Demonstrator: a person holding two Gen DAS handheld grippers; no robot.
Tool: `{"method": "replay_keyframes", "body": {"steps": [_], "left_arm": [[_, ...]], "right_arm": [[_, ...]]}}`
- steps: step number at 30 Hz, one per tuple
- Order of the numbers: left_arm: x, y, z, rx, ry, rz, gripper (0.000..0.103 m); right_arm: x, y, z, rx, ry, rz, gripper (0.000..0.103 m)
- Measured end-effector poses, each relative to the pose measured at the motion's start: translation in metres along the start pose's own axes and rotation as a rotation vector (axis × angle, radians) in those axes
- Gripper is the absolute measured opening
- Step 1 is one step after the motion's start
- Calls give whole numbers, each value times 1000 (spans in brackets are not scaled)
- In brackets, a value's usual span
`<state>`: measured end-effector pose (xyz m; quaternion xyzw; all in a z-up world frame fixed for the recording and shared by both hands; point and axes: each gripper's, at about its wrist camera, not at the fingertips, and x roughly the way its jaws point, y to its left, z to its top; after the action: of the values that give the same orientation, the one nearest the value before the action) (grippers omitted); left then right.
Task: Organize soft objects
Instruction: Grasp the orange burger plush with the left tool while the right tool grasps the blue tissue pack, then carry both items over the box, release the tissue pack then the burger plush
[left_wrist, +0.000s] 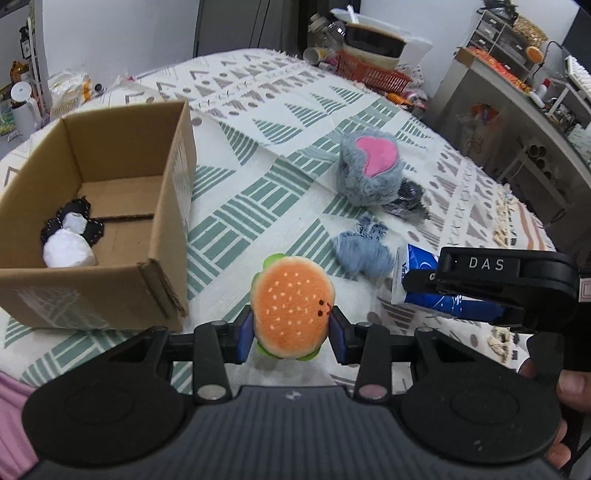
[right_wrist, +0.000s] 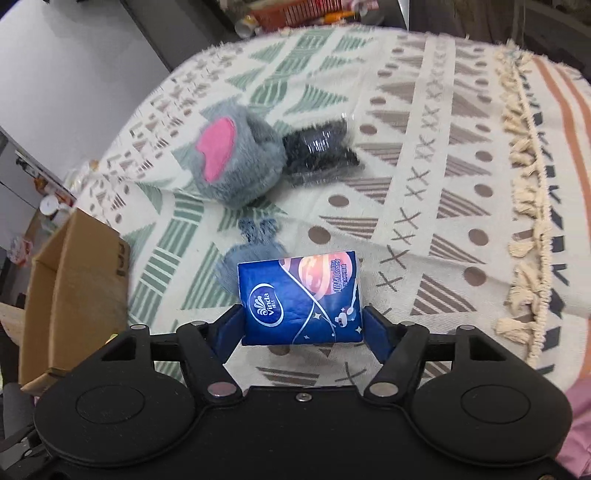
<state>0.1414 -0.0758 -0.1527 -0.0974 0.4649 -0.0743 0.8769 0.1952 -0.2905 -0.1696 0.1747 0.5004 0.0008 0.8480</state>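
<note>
We held the burger plush (left_wrist: 292, 306) pinched between the left gripper (left_wrist: 291, 334) fingers and the tissue pack (right_wrist: 300, 300) clamped in the right gripper (right_wrist: 303, 325), both raised beside the cardboard box (left_wrist: 168, 206), presumably for deposit inside

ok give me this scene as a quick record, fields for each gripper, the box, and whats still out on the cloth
left gripper: shut on burger plush
right gripper: shut on tissue pack
cardboard box: open, holds a black and white soft item
still on cloth: grey plush with pink patch, small blue-grey fuzzy toy, dark wrapped packet
surface: patterned tablecloth
</note>
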Motion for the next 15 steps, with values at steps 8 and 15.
{"method": "replay_keyframes", "body": {"steps": [8,15], "left_arm": [[-36,-2,-5,21,-63,-27,41],[-70,3,-6,45,-129,-48,41]], "right_arm": [[-33,4,-6,19,-88,27,67],[-63,10,-22,32,-156,59,67]]}}
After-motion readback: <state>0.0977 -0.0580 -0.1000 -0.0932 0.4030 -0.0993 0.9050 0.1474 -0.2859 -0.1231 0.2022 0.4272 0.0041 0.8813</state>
